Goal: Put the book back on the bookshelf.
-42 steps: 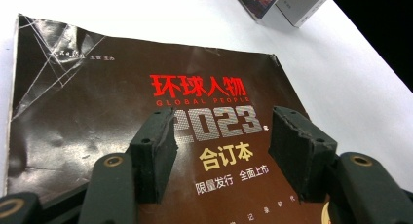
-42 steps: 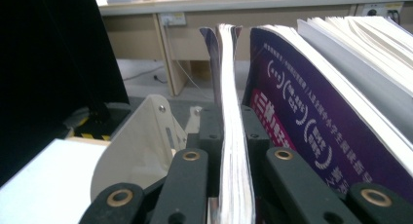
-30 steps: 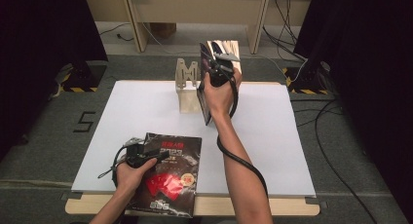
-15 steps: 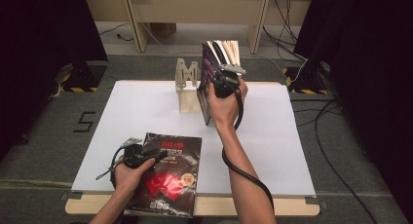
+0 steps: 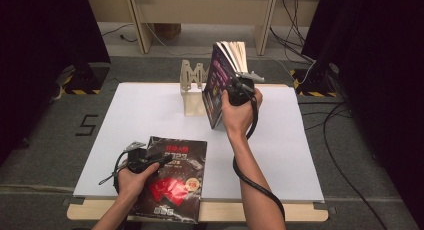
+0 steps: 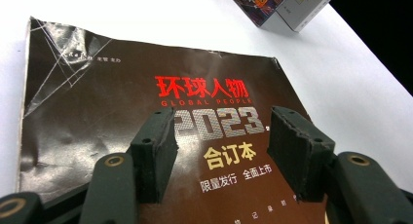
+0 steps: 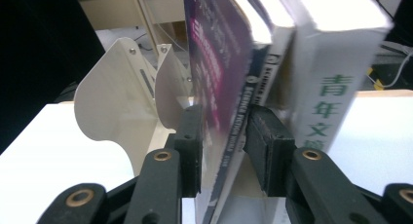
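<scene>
Right gripper (image 5: 231,90) sits at the far side of the white table (image 5: 300,155), its jaws astride the purple-covered paperback book (image 7: 219,63). That book stands upright, leaning slightly, just right of the cream wooden bookend rack (image 5: 192,87). The jaws have just been opening. In the right gripper view the left pad sits against the purple cover and the right pad is at the spine side, so the book is between them, but I can't tell whether the pads are pressing. A white-spined book with green characters (image 7: 336,87) stands right beside it, touching.

Left gripper (image 5: 150,157) is at the near edge, its jaws partly open and empty, hovering over the dark brown glossy magazine with red title and "2023" (image 6: 146,126). The magazine lies flat, overhanging the near table edge.
</scene>
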The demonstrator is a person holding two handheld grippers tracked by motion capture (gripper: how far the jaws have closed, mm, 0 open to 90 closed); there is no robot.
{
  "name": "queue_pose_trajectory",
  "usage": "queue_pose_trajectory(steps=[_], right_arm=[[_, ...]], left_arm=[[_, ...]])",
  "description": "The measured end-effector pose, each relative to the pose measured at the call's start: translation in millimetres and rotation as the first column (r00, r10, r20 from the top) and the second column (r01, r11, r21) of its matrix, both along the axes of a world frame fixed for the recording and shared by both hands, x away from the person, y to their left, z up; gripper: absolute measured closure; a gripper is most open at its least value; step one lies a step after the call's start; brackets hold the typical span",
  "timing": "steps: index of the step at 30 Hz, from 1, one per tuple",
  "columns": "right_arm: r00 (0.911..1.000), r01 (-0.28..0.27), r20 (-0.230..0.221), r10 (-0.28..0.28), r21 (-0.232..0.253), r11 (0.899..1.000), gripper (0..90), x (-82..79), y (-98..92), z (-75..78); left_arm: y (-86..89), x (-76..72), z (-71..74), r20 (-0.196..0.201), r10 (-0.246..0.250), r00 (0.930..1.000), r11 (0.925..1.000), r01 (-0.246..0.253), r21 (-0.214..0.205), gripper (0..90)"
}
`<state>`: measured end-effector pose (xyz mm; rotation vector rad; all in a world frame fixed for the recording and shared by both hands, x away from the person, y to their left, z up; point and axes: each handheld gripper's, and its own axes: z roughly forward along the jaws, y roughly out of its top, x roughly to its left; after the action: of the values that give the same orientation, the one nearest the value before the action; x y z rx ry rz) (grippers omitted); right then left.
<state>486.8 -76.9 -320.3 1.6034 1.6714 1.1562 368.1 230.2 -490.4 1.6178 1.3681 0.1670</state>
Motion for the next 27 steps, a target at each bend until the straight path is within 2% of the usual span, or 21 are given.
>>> queue_pose_trajectory(steps=[6, 12, 15, 17, 20, 27], right_arm=[[0.9999, 0.013, 0.0, -0.013, -0.01, 1.0, 69.6, -4.3, -4.8, -0.4], [0.9984, 0.04, 0.04, -0.04, -0.001, 0.999, 70.9, -3.8, -4.6, -3.6], [0.998, 0.045, 0.044, -0.045, 0.001, 0.999, 70.8, -1.4, -2.3, -4.7], [0.9978, 0.052, 0.041, -0.052, -0.004, 0.999, 71.0, -0.7, 0.2, -3.6], [0.9961, 0.065, 0.061, -0.063, -0.026, 0.998, 73.1, -2.8, 0.9, -3.9], [0.995, 0.049, 0.087, -0.049, 0.006, 0.999, 71.2, -4.5, 0.2, -2.7]], left_arm=[[-0.4, -0.2, 0.6, 0.003, -0.003, 1.0, 1.0, 0.003, 0.0, 42.6], [-0.6, -0.7, 1.2, 0.002, -0.005, 1.0, 1.0, 0.005, 0.002, 42.6], [-0.1, -0.4, 1.1, 0.001, -0.004, 1.0, 1.0, 0.004, 0.001, 42.6], [-0.1, -0.6, 1.5, 0.0, -0.003, 1.0, 1.0, 0.003, -0.001, 42.6], [0.1, -0.6, 2.1, 0.005, -0.003, 1.0, 1.0, 0.003, -0.002, 42.6], [-1.1, -0.3, 1.6, 0.003, -0.007, 1.0, 1.0, 0.007, -0.001, 42.6]])
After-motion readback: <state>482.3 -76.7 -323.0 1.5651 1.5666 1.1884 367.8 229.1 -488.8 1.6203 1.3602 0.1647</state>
